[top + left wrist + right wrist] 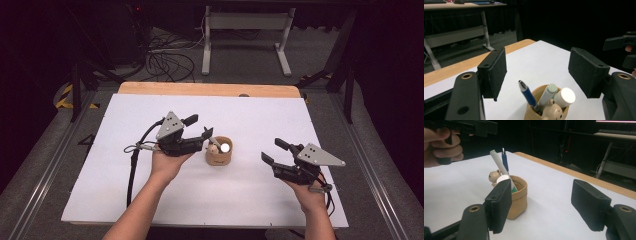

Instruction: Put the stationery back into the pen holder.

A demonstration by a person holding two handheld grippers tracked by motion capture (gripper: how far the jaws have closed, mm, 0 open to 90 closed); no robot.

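Left gripper (206,131) hangs just left of the tan pen cup (218,156), jaws spread and empty over the blue pen (527,95), marker and white-capped stick. Looks like a drop-off step; next, back away. Right gripper (274,151), well right of the cup, gapes empty.

Overhead light falls evenly on the white table surface (250,115), which reads bright without glare; surroundings at the upper corners of the high view stay near black; shadows beneath objects are soft and short; both gripper views render slightly soft, with dark backgrounds.
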